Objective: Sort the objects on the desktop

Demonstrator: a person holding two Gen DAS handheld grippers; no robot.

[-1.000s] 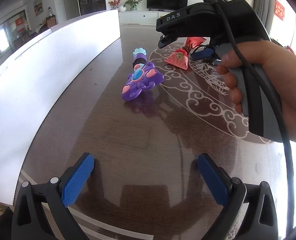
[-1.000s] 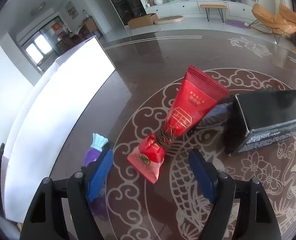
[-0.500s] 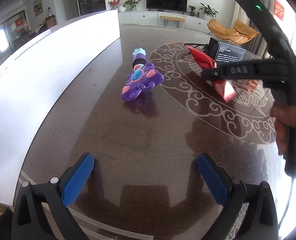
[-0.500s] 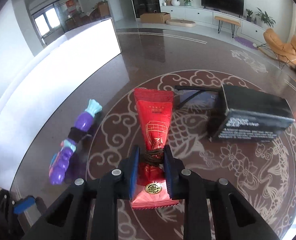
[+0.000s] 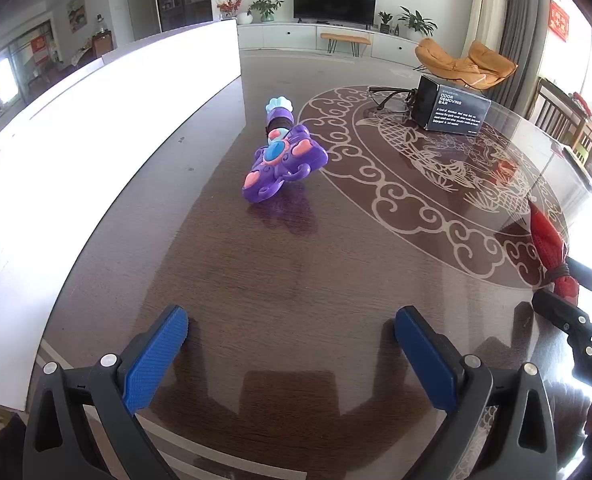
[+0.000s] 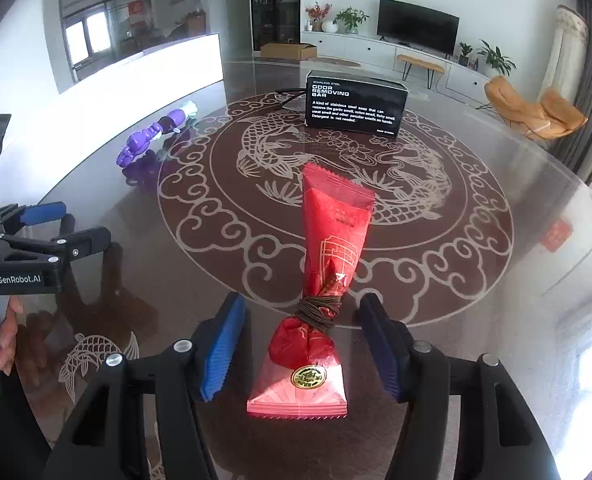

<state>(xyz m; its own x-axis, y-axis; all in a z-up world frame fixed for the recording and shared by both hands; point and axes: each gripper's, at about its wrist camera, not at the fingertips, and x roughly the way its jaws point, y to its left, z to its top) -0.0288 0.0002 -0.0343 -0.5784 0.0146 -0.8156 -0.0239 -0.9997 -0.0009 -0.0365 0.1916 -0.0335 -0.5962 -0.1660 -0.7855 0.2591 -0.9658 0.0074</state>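
We noted the right gripper point(image 6: 302, 350) with its blue pads spread wide, the red tied packet point(image 6: 320, 292) lying on the glass-topped table point(image 6: 496, 280) between them, touching neither pad. In the left wrist view only a sliver of the packet point(image 5: 548, 246) showed, at the bright right edge. The left gripper point(image 5: 291, 354) was also spread, nothing between its pads. The purple toy point(image 5: 281, 162) lay well ahead of it. The black box point(image 6: 356, 104) stood at the far side, partly hiding a pair of glasses point(image 5: 388, 94) behind it.
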